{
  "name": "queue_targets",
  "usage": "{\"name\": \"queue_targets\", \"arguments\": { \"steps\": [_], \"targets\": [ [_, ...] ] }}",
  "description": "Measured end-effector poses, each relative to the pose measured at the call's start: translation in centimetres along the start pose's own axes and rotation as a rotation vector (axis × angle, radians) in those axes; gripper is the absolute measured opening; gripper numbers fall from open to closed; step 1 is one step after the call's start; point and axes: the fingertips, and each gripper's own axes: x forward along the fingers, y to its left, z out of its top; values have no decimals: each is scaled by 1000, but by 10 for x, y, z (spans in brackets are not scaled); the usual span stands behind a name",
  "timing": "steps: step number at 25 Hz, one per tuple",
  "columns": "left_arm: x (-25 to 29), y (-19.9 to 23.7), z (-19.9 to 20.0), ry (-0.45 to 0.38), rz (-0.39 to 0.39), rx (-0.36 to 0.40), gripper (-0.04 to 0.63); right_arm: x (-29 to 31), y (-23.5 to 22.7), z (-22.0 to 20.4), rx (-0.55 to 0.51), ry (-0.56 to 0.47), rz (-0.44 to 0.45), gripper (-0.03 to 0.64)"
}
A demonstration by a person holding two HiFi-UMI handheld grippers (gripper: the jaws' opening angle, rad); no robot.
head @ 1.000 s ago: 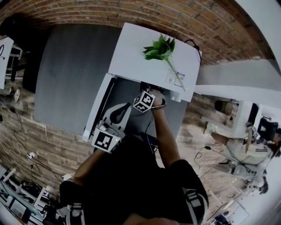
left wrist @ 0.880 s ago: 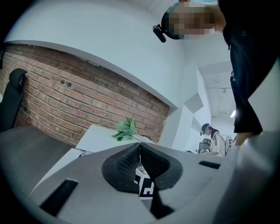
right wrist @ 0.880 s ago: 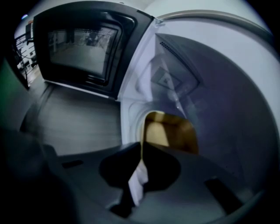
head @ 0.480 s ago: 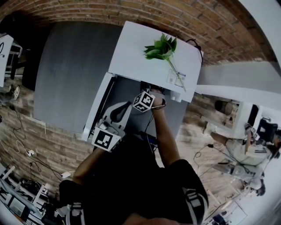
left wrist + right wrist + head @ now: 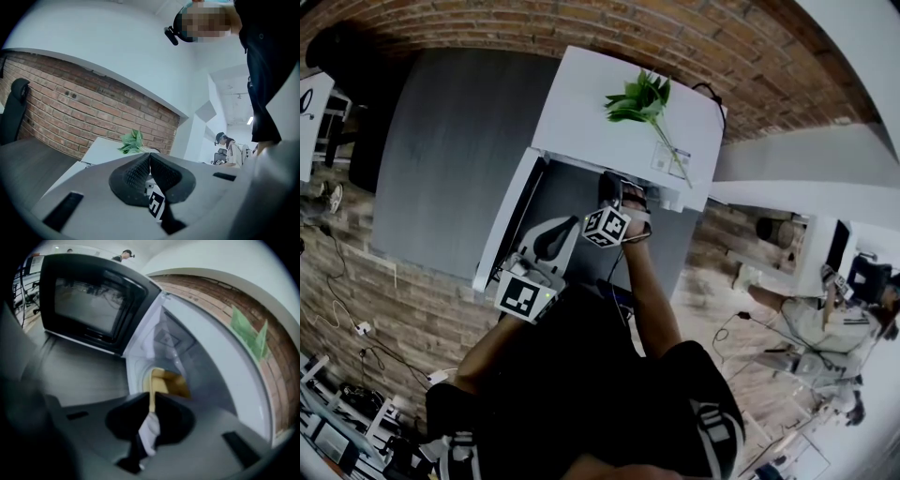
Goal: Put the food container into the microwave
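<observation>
Sitting inside the cavity of the white microwave oven [image 5: 197,348], a yellow, box-shaped food container [image 5: 171,383] is shown at the centre of the right gripper view, just beyond the tips of the right gripper [image 5: 151,398]. That gripper's jaws are held at a narrow gap and have just been opening. A thin strip of the container's yellow edge is seen in the slit between the dark pads, though it cannot be told whether the edge is touched.

The oven's black-framed glass door [image 5: 89,301] is swung wide open at the upper left of that view. In the head view, the right gripper is pointed into the oven's mouth at the centre of the frame, with its marker cube [image 5: 607,227] just below the opening. The left gripper [image 5: 150,157] is held lower and to the left, in front of the open door, and its jaws are pressed together with nothing between them.

A green leafy sprig [image 5: 639,101] is laid on the oven's flat white top, towards the upper right. The oven is set on a grey tabletop [image 5: 441,150], which is backed by a red brick wall [image 5: 581,23] along the top of the frame. Both grippers are carried by a person in black sleeves [image 5: 581,375] at the bottom of the frame.
</observation>
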Motion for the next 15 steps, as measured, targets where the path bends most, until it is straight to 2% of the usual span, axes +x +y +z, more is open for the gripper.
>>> {"name": "queue_targets", "arguments": {
  "steps": [5,10,15],
  "targets": [
    [-17,-19,4,-23,14,18,38,-39,3,3,156,-50,28,48],
    [-37,-41,-1,-46,29,70,38,-81,4,-7,386,-95,50,43],
    [-52,-73,4,-83,64,84,38,-130,2,-22,600,-155,68,37]
  ]
}}
